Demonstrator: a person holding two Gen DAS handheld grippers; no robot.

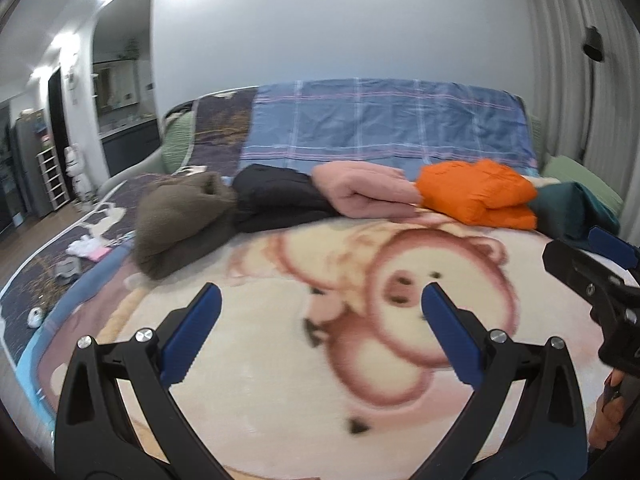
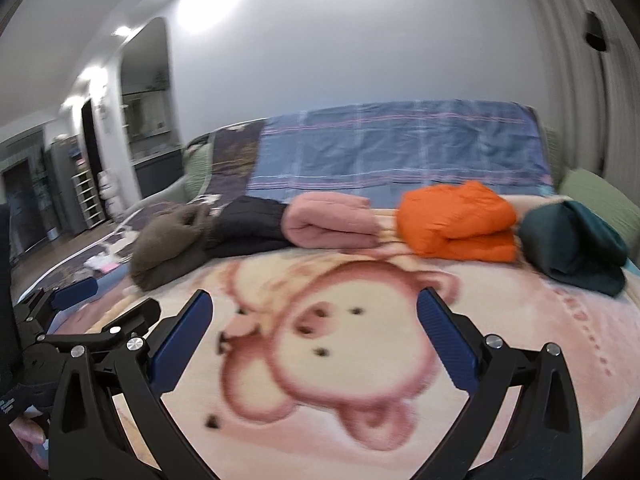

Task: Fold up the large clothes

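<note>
- My left gripper (image 1: pixel 320 300) hangs over the middle of the bed with its fingers (image 1: pixel 198 332) spread wide and nothing between them
- My right gripper (image 2: pixel 314 312) is the same just beside it, fingers (image 2: pixel 446 344) apart and empty; I judge both are kept open and low over the pig-print blanket (image 2: pixel 360 380) because the next garment has to be picked up there
- The clothes sit in a row along the bed's far edge, below the blue plaid sheet (image 1: pixel 380 120): a brown garment (image 1: pixel 180 220) toward the far left corner, then a black one (image 1: pixel 276 196), a pink one (image 1: pixel 360 192), an orange one (image 1: pixel 476 196) and a dark green one (image 2: pixel 576 248) toward the far right corner
- Pink, orange and green look folded into neat bundles, lined up out of the way so the middle stays free for folding; the brown looks slumped and looser, so I take it as the likelier one left to do
- Both views are blurred, so I cannot tell whether the black one is folded or just bunched
- Small items (image 1: pixel 88 248) lie near the bed's left edge, too small to name
- The bed's near edge is cut off behind my grippers
</note>
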